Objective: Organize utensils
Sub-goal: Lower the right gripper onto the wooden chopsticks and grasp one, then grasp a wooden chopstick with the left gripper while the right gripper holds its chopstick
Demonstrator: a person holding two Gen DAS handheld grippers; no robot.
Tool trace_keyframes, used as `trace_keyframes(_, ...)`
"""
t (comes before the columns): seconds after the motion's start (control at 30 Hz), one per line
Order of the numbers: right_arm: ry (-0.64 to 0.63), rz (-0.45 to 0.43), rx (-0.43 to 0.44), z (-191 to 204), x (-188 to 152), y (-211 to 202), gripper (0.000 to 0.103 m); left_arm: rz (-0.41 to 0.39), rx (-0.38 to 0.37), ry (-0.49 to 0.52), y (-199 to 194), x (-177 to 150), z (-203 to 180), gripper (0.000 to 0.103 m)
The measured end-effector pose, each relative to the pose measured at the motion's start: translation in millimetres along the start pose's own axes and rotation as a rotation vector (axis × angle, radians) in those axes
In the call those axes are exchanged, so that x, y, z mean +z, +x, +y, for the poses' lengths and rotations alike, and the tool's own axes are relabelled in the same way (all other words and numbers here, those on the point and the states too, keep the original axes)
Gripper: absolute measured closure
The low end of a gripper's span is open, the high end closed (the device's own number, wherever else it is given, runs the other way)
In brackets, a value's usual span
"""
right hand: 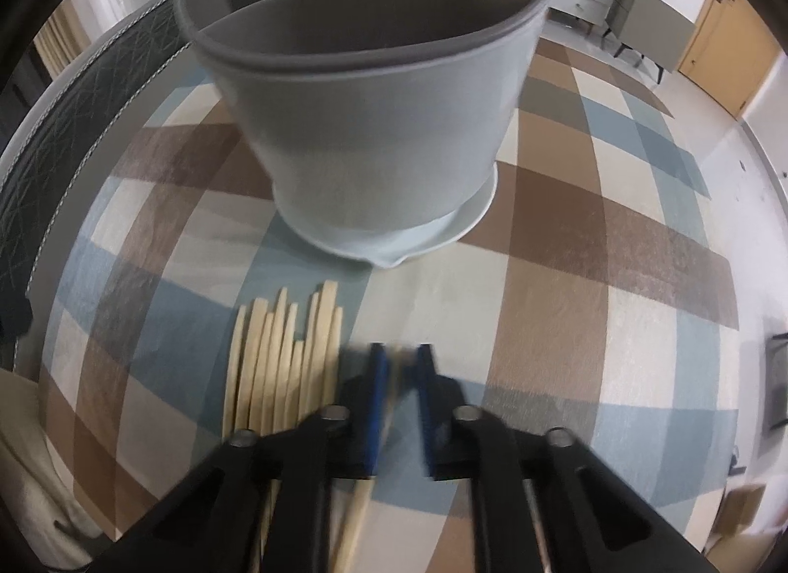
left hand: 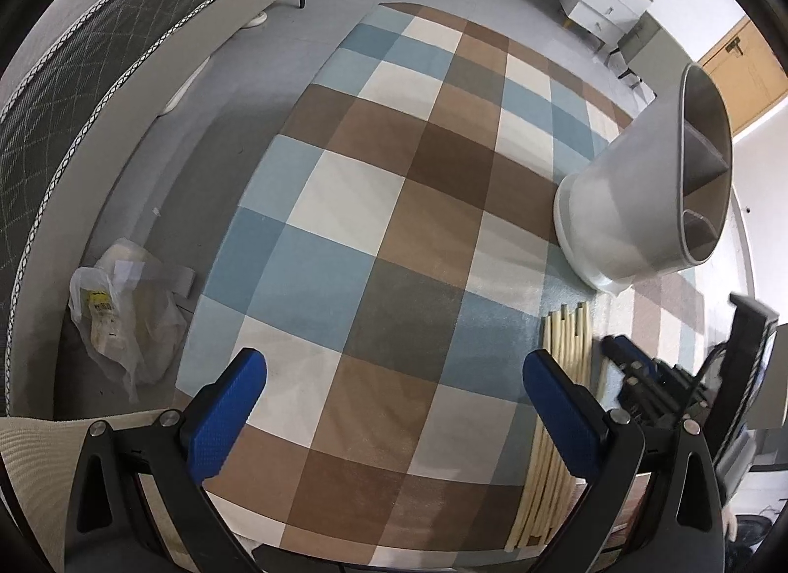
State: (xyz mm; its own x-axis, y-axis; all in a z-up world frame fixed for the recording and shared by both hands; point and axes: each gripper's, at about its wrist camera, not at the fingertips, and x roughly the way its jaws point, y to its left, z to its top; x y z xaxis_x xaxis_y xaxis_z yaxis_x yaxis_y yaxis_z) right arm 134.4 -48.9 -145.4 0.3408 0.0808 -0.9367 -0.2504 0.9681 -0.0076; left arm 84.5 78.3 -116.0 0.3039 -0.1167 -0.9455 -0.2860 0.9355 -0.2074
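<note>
Left wrist view takes in much that the other misses: a crumpled plastic bag (left hand: 120, 312) on the grey floor beside the checked rug (left hand: 374, 208), the quilted edge of a bed (left hand: 74, 95) along the left, and the right tongs (left hand: 621, 360) seen from the side, low over the rug at the right edge. It also shows the holder (left hand: 640, 189) from the side, with dividers splitting its inside into compartments. The right wrist view instead looks straight at the holder (right hand: 364, 130), a pale grey tub on a white saucer-like base, standing upright on the rug (right hand: 591, 277) just beyond the chopsticks (right hand: 285, 356).

The chopsticks, light wood, lie side by side in a loose row on the rug, tips toward the holder. In the right wrist view the row sits just left of the right tongs (right hand: 399, 361); in the left wrist view the same row (left hand: 556, 420) runs along the right-hand blue pad of the left tongs (left hand: 394, 376), partly hidden behind it.

The left tongs stand wide apart with nothing but rug between the pads. The right tongs are drawn together, blurred, with one pale chopstick (right hand: 357, 519) running between the blue pads and out below them; the pads appear clamped on it, though the blur hides the exact contact.
</note>
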Motion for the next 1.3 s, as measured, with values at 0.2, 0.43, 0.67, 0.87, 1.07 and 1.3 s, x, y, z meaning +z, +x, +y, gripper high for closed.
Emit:
trace_keyframes(0.2,0.089,-0.055,0.073,-22.4,-2.0,-8.1,0.100,0.026,-0.014,0.095,11.6,-7.7,-17.7,0.002)
trace_keyframes(0.43,0.280,-0.199,0.206,-67.9,-6.1,-43.9,0.100,0.051,-0.063,0.199,23.9,-19.5,-44.0,0.002)
trace_keyframes(0.67,0.399,-0.334,0.285,-102.9,-14.0,-78.9,0.100,0.050,-0.015,0.280,40.7,-32.1,-70.1,0.002)
trace_keyframes(0.87,0.438,-0.412,0.274,-119.3,-26.7,-103.2,0.100,0.092,0.075,0.276,55.2,-41.6,-74.1,0.010)
trace_keyframes(1.07,0.464,-0.439,0.287,-128.6,-31.6,-111.0,0.100,0.095,0.090,0.241,55.7,-39.2,-66.3,0.010)
trace_keyframes(1.3,0.481,-0.453,0.310,-131.4,-33.3,-113.7,0.100,0.117,0.103,0.213,59.0,-25.8,-65.7,0.010)
